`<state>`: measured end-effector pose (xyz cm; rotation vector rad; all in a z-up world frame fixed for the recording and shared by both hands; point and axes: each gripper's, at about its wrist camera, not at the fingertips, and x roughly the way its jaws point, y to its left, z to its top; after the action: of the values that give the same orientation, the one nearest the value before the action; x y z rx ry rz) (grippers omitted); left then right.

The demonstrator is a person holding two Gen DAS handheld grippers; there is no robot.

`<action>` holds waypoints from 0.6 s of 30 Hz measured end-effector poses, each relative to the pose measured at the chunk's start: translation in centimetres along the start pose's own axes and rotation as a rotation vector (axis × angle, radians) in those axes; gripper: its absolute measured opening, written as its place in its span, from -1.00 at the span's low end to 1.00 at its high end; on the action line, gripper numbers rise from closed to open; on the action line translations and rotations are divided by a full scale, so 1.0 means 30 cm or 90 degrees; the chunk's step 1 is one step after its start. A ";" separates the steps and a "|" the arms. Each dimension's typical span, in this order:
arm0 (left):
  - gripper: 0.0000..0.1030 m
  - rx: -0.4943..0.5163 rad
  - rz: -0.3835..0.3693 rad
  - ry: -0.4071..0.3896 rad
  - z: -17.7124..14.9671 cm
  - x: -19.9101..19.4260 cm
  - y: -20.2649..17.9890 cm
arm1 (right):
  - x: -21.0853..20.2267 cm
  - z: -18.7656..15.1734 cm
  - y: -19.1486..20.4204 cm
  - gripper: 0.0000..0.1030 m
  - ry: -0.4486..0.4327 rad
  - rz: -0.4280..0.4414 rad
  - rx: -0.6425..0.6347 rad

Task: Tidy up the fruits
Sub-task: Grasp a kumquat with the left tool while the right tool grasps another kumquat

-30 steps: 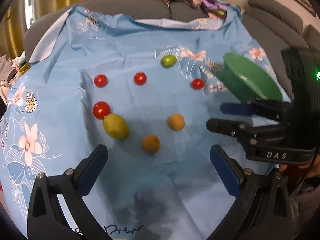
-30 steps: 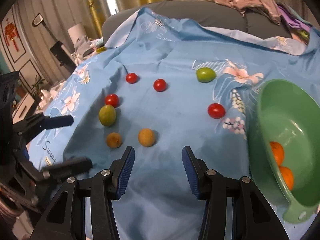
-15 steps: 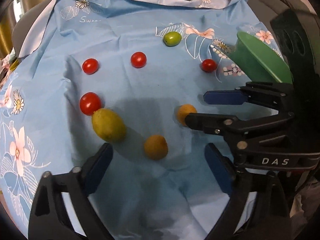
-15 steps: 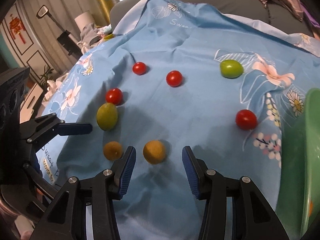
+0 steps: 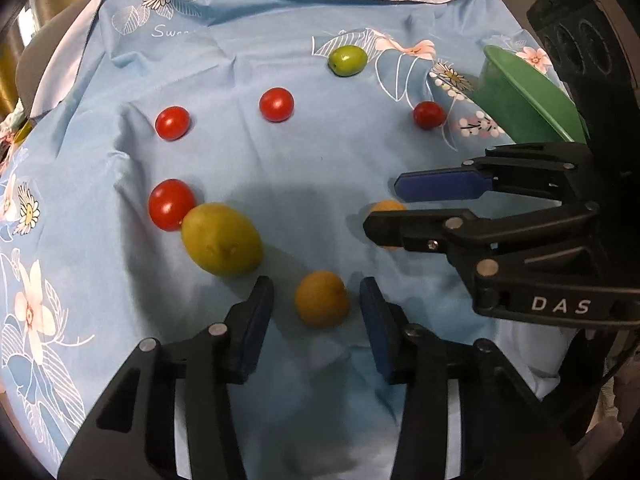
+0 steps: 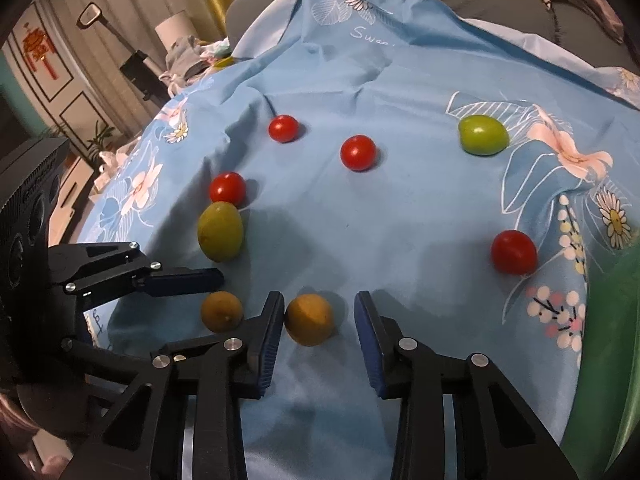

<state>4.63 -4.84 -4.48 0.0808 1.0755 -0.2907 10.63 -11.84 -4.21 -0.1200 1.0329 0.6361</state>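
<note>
Fruits lie on a blue flowered cloth (image 5: 320, 160). In the left wrist view my left gripper (image 5: 316, 316) straddles a small orange fruit (image 5: 322, 299); its jaws are closing, with a gap on each side. In the right wrist view my right gripper (image 6: 319, 320) straddles a second orange fruit (image 6: 310, 320); its jaws are closing too, the left pad almost at the skin and the right pad apart. The left wrist view shows the right gripper's fingers (image 5: 440, 186) around that second fruit (image 5: 386, 206). A green bowl (image 5: 520, 100) stands at the right.
Several red tomatoes, such as one (image 5: 276, 104) in the middle and one (image 6: 514, 252) near the bowl, dot the cloth. A big yellow-green fruit (image 5: 222, 240) touches a tomato (image 5: 170, 204). A green fruit (image 5: 347, 60) lies farther back. Grey sofa cushions surround the cloth.
Both grippers came down and closer to the orange fruits. The left jaws narrowed from wide apart to just around its fruit; the right jaws narrowed a little. The bowl slid to the right view's edge.
</note>
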 end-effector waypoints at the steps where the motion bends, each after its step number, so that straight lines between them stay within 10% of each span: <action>1: -0.25 0.005 0.003 -0.002 -0.001 0.001 -0.002 | 0.001 0.000 0.000 -0.26 0.001 0.002 -0.001; 18: -0.51 -0.027 0.004 -0.019 -0.010 -0.027 0.002 | -0.009 -0.040 0.007 -0.46 -0.014 0.027 0.028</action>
<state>4.04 -4.56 -3.91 0.0414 1.0511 -0.2624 9.51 -12.22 -4.58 -0.0524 1.0293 0.6508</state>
